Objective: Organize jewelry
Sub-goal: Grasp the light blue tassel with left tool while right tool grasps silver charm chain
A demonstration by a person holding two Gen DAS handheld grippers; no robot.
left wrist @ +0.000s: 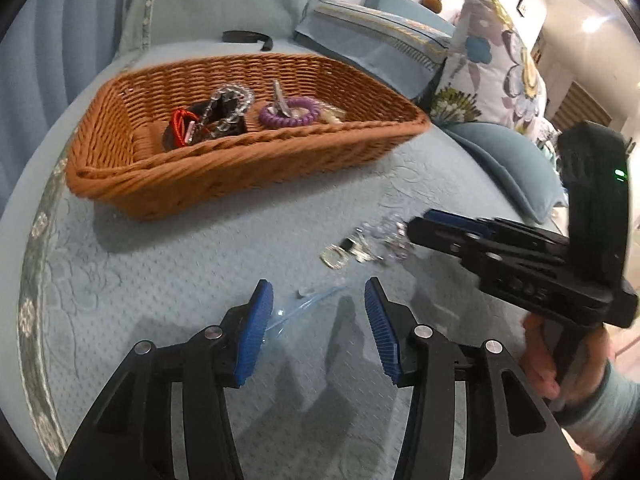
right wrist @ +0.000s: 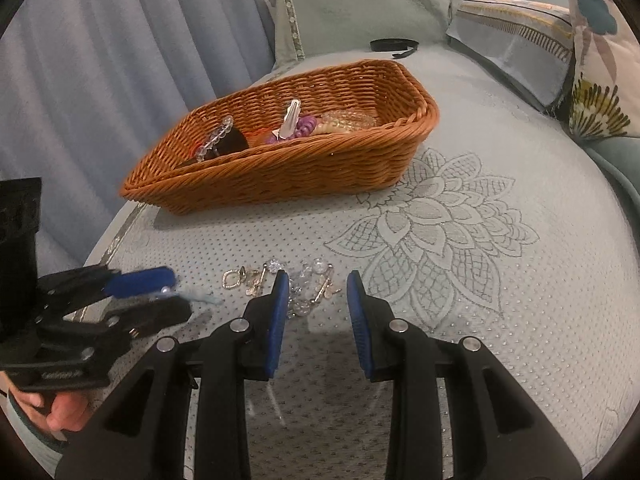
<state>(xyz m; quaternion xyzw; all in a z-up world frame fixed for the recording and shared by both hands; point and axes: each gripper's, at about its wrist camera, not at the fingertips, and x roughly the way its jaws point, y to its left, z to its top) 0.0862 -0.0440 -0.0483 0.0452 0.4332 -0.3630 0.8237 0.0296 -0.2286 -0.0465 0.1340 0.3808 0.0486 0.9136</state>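
A brown wicker basket [left wrist: 224, 184] [right wrist: 280, 176] sits on the pale blue bedspread and holds a purple coil hair tie [left wrist: 290, 114], a silver clip [right wrist: 289, 122], a red band [left wrist: 182, 126] and clear beads [left wrist: 232, 98]. A pile of loose crystal and gold jewelry [left wrist: 368, 244] [right wrist: 276, 278] lies on the bed in front of it. A clear light-blue strand [left wrist: 308, 304] [right wrist: 200, 296] lies by my left gripper [left wrist: 318, 316], which is open just above it. My right gripper [right wrist: 316, 296] is open, fingertips at the jewelry pile.
Blue and floral pillows [left wrist: 492, 60] line the back and right of the bed. A black headband [left wrist: 248, 38] [right wrist: 394, 46] lies behind the basket. A curtain [right wrist: 100, 60] hangs at the left. An embroidered flower [right wrist: 436, 224] marks the bedspread.
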